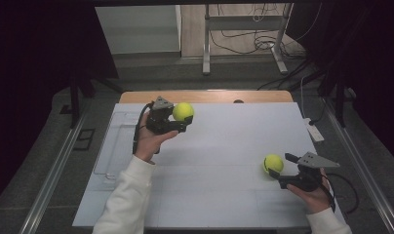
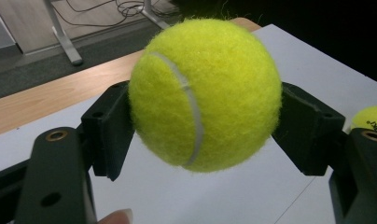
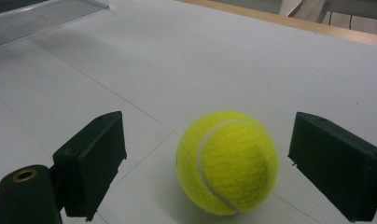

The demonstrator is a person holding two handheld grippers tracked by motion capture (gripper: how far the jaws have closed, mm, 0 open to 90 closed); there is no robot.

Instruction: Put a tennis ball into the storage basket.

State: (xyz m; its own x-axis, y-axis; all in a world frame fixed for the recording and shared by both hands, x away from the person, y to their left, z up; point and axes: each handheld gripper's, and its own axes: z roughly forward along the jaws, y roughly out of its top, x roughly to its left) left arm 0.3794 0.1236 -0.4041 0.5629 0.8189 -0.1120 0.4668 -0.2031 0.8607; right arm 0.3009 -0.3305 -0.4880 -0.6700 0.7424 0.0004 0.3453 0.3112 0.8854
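One ball (image 1: pixel 183 111) far left above table (image 1: pixel 224 141); other ball (image 1: pixel 273 163) on table, near right.

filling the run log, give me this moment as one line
left gripper: shut on raised ball | right gripper: open around table ball | tray: far left

Left gripper (image 1: pixel 181 119) is gripping with jaws clamped, raised off table; right gripper (image 1: pixel 278 168) is resting low, jaws spread wide.

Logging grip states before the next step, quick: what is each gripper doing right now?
Left gripper: shut on a tennis ball, held above the table.
Right gripper: open, the second tennis ball resting between its jaws, untouched.
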